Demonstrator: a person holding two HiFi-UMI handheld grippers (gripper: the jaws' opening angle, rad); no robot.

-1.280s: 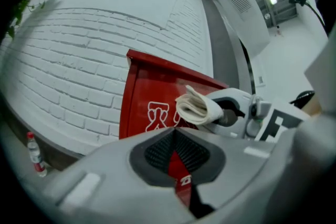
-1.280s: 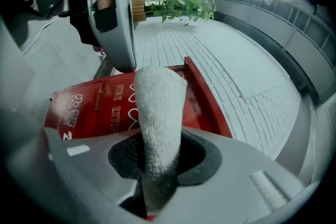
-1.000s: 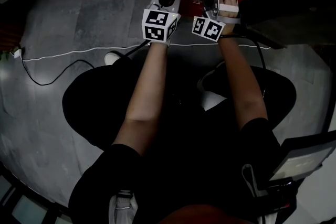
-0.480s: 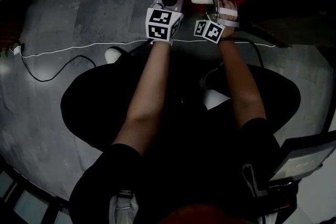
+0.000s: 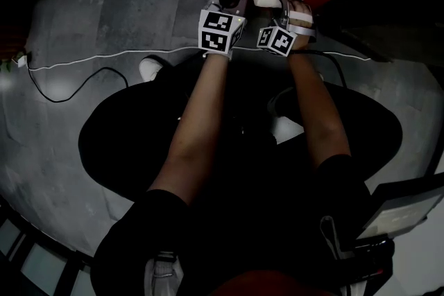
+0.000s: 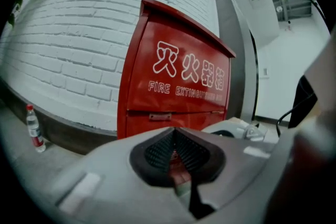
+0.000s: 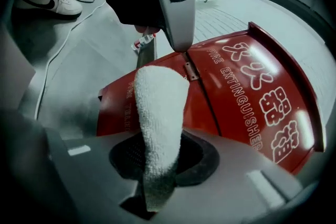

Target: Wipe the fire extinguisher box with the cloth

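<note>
Only right gripper view shows cloth (image 7: 157, 107) btwn fingers (image 7: 202, 157); left gripper (image 6: 175, 136) closed.

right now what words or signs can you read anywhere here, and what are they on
"灭火器箱": large white characters on the front of the red fire extinguisher box.
"FIRE EXTINGUISHER": smaller white line just under those characters; its end is too blurred to read.
White print on the side of the box, next to the cloth: blurred and partly hidden, not readable.
Label on the water bottle: too small to read.
</note>
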